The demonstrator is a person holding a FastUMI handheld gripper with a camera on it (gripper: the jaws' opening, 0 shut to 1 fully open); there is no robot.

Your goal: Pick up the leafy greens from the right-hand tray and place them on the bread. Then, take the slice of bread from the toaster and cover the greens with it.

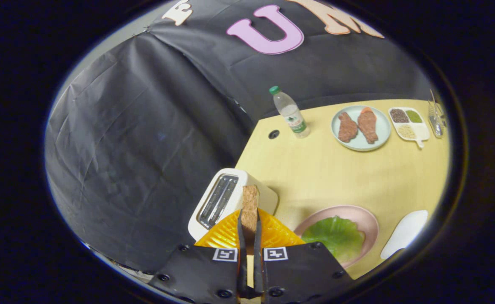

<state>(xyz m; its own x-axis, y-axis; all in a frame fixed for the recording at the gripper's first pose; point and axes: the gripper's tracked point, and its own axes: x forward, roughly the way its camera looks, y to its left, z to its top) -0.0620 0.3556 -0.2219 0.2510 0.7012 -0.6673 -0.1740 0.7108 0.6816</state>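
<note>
My tongs (250,219) pinching a brown bread slice (250,204), white toaster (213,211), green leaf (334,236) on pink plate (367,219), pale yellow table (327,173), green-capped bottle (290,112).

Staged kitchen set inside booth, not real kitchen. Black cloth wall (146,126) hangs creased behind pale wooden table (336,169). On table I see toaster (226,198), water bottle (290,112), plate (360,143) with two meat pieces (358,125), divided dish (408,122) of grains, pink plate (367,221) with greens (334,236). My fingers (258,236) pinch bread slice (250,207) upright, just ahead of toaster. Food and tableware say kitchen; cloth backdrop says recording booth.
</note>
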